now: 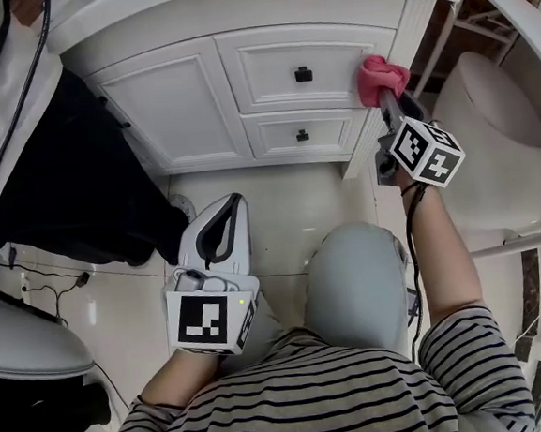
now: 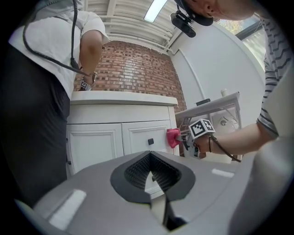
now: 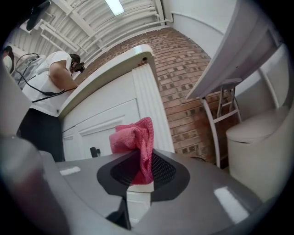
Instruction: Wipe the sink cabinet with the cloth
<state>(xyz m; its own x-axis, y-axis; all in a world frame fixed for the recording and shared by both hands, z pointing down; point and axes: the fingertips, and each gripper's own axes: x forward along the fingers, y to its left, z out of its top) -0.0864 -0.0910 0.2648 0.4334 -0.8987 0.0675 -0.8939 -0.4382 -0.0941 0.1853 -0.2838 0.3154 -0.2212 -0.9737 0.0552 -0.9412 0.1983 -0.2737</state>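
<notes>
The white sink cabinet [image 1: 195,104] has a door on the left and two drawers with black knobs on the right. My right gripper [image 1: 384,95] is shut on a pink cloth [image 1: 381,76], which presses against the upper drawer's right end by the fluted corner post [image 1: 397,44]. In the right gripper view the cloth [image 3: 136,142] bunches up between the jaws in front of the cabinet [image 3: 105,119]. My left gripper [image 1: 222,226] hangs low over the floor, shut and holding nothing. From the left gripper view the cloth [image 2: 172,137] and cabinet [image 2: 119,137] lie ahead.
A person in a white top and dark trousers [image 1: 70,181] stands at the cabinet's left end. A toilet [image 1: 499,134] sits close on the right, with a white metal rack [image 3: 225,101] and brick wall behind. Cables trail over the tiled floor [image 1: 118,299] at left.
</notes>
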